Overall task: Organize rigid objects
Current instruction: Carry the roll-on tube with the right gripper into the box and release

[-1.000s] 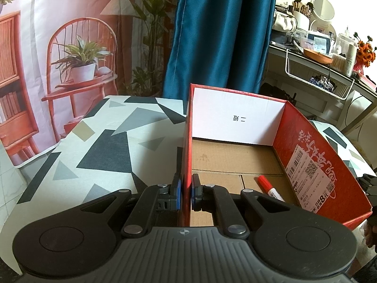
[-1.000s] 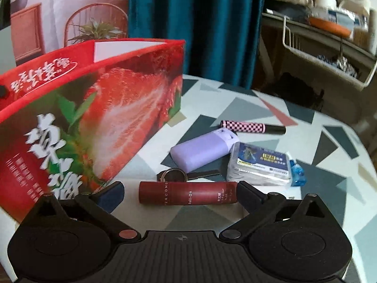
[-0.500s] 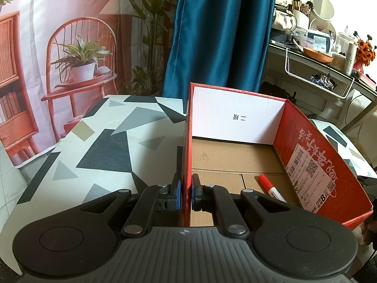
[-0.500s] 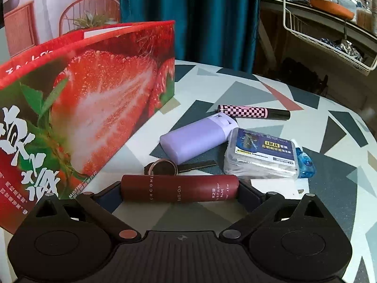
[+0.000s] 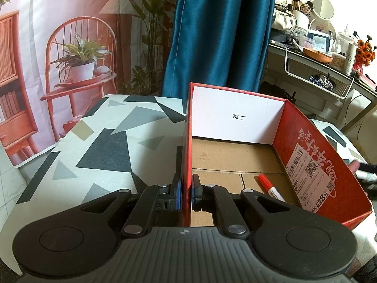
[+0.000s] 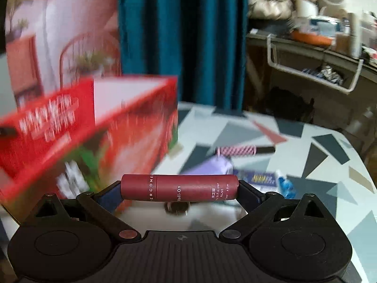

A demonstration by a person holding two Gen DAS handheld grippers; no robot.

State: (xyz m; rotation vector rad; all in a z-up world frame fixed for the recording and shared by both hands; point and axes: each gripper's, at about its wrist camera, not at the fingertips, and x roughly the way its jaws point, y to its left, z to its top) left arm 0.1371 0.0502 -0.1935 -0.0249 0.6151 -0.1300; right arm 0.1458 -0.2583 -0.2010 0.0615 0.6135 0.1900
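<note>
The surface (image 5: 101,141), covered in a cloth of grey and black triangles, spreads ahead of both tools. On it stands the red strawberry box (image 5: 306,151), open at the top; its left wall runs straight out from the left hand-held gripper (image 5: 186,194), whose blue pads are clamped on that wall's near edge. Inside the box, just right of that gripper, a red marker (image 5: 269,187) lies on the cardboard floor. The right hand-held gripper (image 6: 180,189) is clamped endwise on a maroon roll-on tube (image 6: 179,187), held crosswise clear of the surface, with the box to its left. Beyond the tube, blurred, lie a lilac case (image 6: 212,168), a blue-labelled packet (image 6: 261,178) and a pink checked pen (image 6: 238,151).
</note>
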